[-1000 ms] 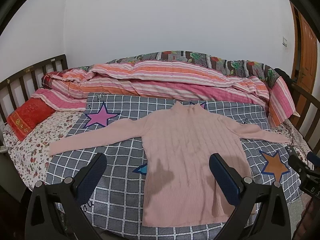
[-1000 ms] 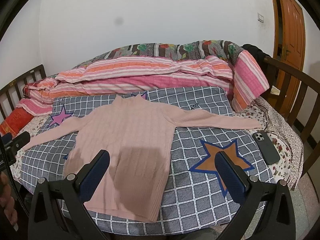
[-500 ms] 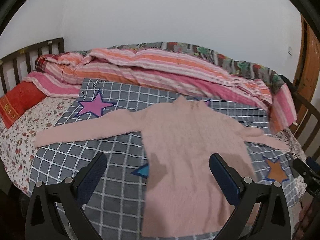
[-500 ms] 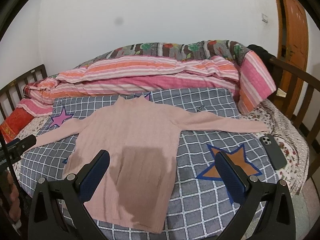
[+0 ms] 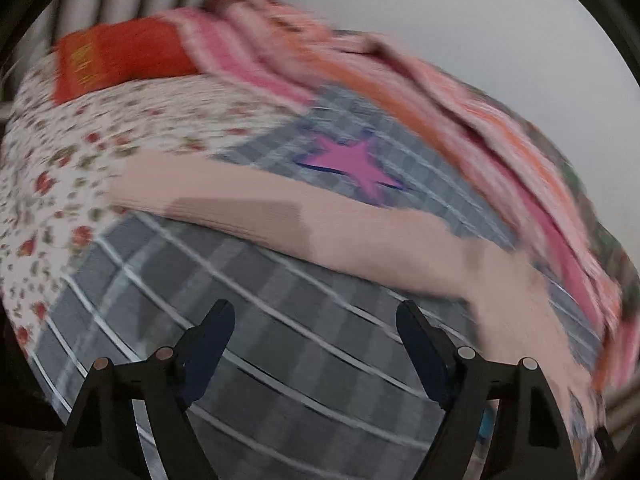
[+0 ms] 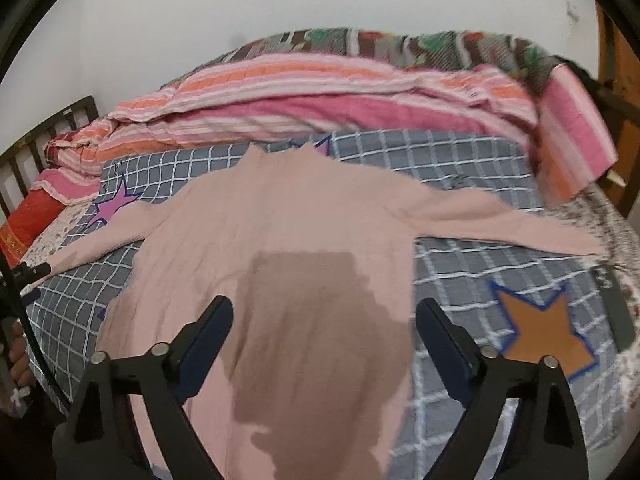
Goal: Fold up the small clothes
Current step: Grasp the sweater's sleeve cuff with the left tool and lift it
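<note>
A pink long-sleeved sweater (image 6: 280, 232) lies flat, sleeves spread, on a grey checked blanket (image 6: 460, 160). My right gripper (image 6: 326, 308) hovers over the sweater's lower body. Its jaws are closing, and the cloth lies below them, not pinched. In the blurred, tilted left wrist view the sweater's left sleeve (image 5: 248, 204) runs across the picture, with its cuff at the left on the flowered sheet (image 5: 80, 132). My left gripper (image 5: 314, 312) hangs over the checked blanket (image 5: 300, 320) just short of that sleeve. Its jaws are closing too, with nothing between them.
A striped pink and orange quilt (image 6: 320, 92) is bunched along the wall. A red pillow (image 5: 116, 56) lies by the wooden headboard (image 6: 52, 128). A dark phone (image 6: 614, 308) rests near the right bed edge. A person's hand (image 6: 18, 354) shows at the left.
My left gripper swung left and down from over the sweater's body to its left sleeve, and it rolled. My right gripper dropped closer over the body. Both pairs of jaws narrowed slightly.
</note>
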Tool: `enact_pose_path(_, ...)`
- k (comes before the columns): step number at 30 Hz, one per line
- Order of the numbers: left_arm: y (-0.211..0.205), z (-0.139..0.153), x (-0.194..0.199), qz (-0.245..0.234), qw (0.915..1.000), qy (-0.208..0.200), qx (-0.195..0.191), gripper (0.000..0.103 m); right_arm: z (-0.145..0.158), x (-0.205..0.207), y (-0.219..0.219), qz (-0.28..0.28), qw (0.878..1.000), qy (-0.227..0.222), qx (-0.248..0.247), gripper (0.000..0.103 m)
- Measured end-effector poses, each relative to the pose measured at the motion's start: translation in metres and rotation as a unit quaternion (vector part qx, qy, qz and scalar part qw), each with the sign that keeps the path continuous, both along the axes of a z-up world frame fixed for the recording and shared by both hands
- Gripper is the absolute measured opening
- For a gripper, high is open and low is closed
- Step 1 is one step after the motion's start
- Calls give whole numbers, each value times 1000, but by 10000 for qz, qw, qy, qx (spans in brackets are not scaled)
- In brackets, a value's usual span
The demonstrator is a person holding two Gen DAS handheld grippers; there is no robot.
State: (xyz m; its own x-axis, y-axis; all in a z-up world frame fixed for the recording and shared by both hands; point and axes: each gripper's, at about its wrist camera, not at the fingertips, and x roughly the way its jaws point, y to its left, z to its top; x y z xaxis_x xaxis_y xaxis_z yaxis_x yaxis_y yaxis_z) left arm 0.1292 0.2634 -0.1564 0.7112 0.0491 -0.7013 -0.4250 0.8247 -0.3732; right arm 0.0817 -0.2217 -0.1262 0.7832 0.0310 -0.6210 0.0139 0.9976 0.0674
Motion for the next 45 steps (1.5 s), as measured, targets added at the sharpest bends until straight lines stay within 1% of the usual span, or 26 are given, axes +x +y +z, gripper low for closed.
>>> enact_pose_path(2,24,-12,6,276,9996,47,9,81,-7,16,5,38,10000,53,67,89)
enact_pose_path(4,44,-20,11,437,9990,4,-72,81,-12,34,11,58,9999,115,47,89)
enact_pose_path(5,54,-24,13,512,9985,-87,-174,78,-13,42,14,73,9999,139,40,89)
enact_pose_path(7,73,-28,14,727,9964,-295,-333,76,-16,59,20,145,9997,187,52,89)
enact_pose_path(9,90,-31,18,930,9939,-407,-425,70,-17,75,26,213,9995,210,88,89)
enact_pose_path(11,103,-34,25,1140,9916,-400,-461,57,-16,87,30,285,9993,208,152,89)
enact_pose_path(12,107,-34,28,1222,9909,-387,-415,50,-15,93,31,331,9990,199,227,89)
enact_pose_path(13,110,-34,29,1280,9906,-344,-349,47,-14,98,32,355,9988,197,275,89)
enact_pose_path(15,114,-31,32,1428,9896,-174,-81,34,-10,106,32,393,9984,152,367,89)
enact_pose_path(16,115,-28,33,1481,9887,-189,116,9,-9,109,31,400,9983,115,416,89)
enact_pose_path(17,114,-24,32,1430,9891,-256,254,6,-7,110,30,408,9981,84,451,89)
enact_pose_path(21,98,3,34,1229,9892,-510,618,6,-12,104,15,389,9975,-37,593,89)
enact_pose_path(24,70,37,46,880,9897,-747,851,6,-19,98,-2,328,9969,-107,711,89)
enact_pose_path(27,25,72,64,336,9878,-1038,1111,6,-22,96,-22,189,9966,-101,800,89)
enact_pose_path(30,-32,102,89,-313,9829,-1298,1269,6,-20,90,-45,63,9945,-156,1032,89)
enact_pose_path(33,-96,120,112,-861,9742,-1477,1475,6,-14,82,-62,44,9947,-240,997,88)
enact_pose_path(36,-156,125,136,-1390,9675,-1544,1445,6,-12,71,-80,-102,9961,-380,792,88)
enact_pose_path(38,-197,123,152,-1695,9637,-1530,1383,6,-13,68,-92,-143,9961,-395,777,88)
enact_pose_path(40,-232,117,162,-1942,9587,-1512,1424,6,-16,67,-107,-229,9955,-395,832,88)
enact_pose_path(41,-252,114,168,-2096,9554,-1507,1432,6,-18,67,-114,-263,9950,-400,872,87)
enact_pose_path(44,-315,95,180,-2598,9458,-1393,1362,6,-22,67,-131,-299,9943,-378,950,78)
enact_pose_path(45,-333,89,183,-2746,9427,-1346,1338,6,-23,68,-136,-349,9941,-362,958,77)
